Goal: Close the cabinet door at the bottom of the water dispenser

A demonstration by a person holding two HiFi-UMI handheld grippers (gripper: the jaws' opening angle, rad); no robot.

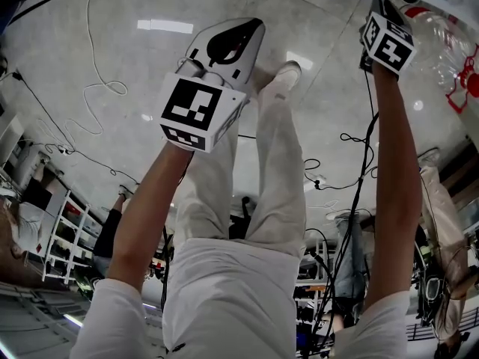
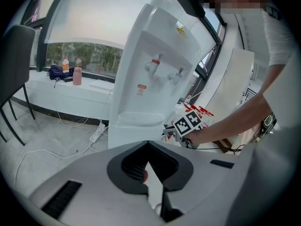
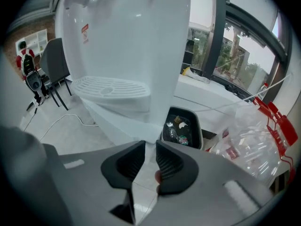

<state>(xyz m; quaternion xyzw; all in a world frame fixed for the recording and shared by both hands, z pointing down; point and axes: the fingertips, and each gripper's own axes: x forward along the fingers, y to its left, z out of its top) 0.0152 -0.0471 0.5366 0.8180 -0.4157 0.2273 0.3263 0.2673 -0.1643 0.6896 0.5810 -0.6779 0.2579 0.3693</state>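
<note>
Grey tiled floor (image 1: 112, 36) with loose cables fills the head view, and the person stands over it with both arms out.

The water dispenser (image 2: 150, 79) rises at 12 o'clock from the left gripper (image 2: 148, 145). That gripper's jaws meet tip to tip with nothing in them.

The right gripper (image 3: 149, 147) is low at the dispenser's side, jaws a narrow slot apart and clamped on nothing. Through the slot shows floor and the foot of a white panel that slopes down from under the drip tray (image 3: 110, 88).

That panel looks like the cabinet door (image 3: 122, 121), at 11 o'clock from the right jaws. Whether it stands ajar cannot be told from here. A bin (image 3: 181, 126) sits at 1 o'clock, and a plastic bag (image 3: 254, 135) at 3 o'clock.

The door should be a light, stiff, smooth-faced panel on a hinge that swings with little force. It is likely too slick to pinch well. The better bet is a flat push with the jaw tips on its free edge, well away from the hinge. The push wants to be gentle, so that the tall, light dispenser body does not rock.
</note>
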